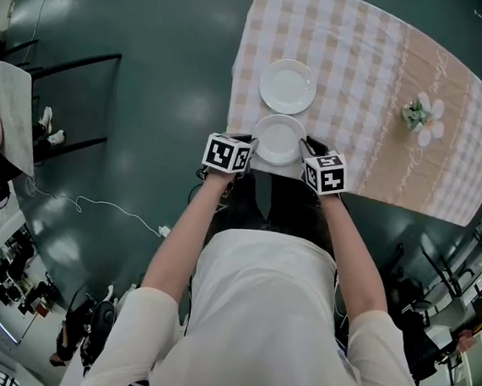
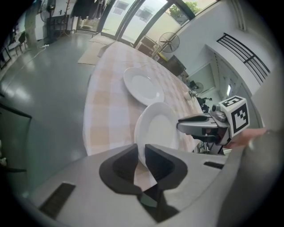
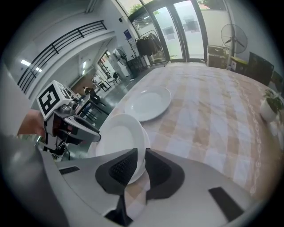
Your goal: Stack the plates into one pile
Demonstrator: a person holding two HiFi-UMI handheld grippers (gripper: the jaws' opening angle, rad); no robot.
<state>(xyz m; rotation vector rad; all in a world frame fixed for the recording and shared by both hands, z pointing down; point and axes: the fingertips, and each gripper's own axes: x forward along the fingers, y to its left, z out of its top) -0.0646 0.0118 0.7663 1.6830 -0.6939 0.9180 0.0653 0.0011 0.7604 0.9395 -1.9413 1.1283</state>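
Two white plates lie on the checked tablecloth (image 1: 361, 89). The far plate (image 1: 287, 85) (image 2: 143, 88) (image 3: 148, 103) rests flat. The near plate (image 1: 278, 138) (image 2: 157, 131) (image 3: 119, 137) is at the table's front edge, held from both sides. My left gripper (image 1: 251, 143) (image 2: 141, 157) is shut on its left rim. My right gripper (image 1: 306, 147) (image 3: 140, 162) is shut on its right rim. In both gripper views this plate looks tilted, with its held rim raised off the cloth. Each gripper view also shows the opposite gripper across the plate.
A small potted flower (image 1: 422, 116) (image 3: 270, 106) stands on the cloth at the right. The table's front edge (image 1: 252, 170) runs just under the grippers. Dark green floor with a cable (image 1: 95, 208) lies to the left, with another table (image 1: 11, 111) beyond.
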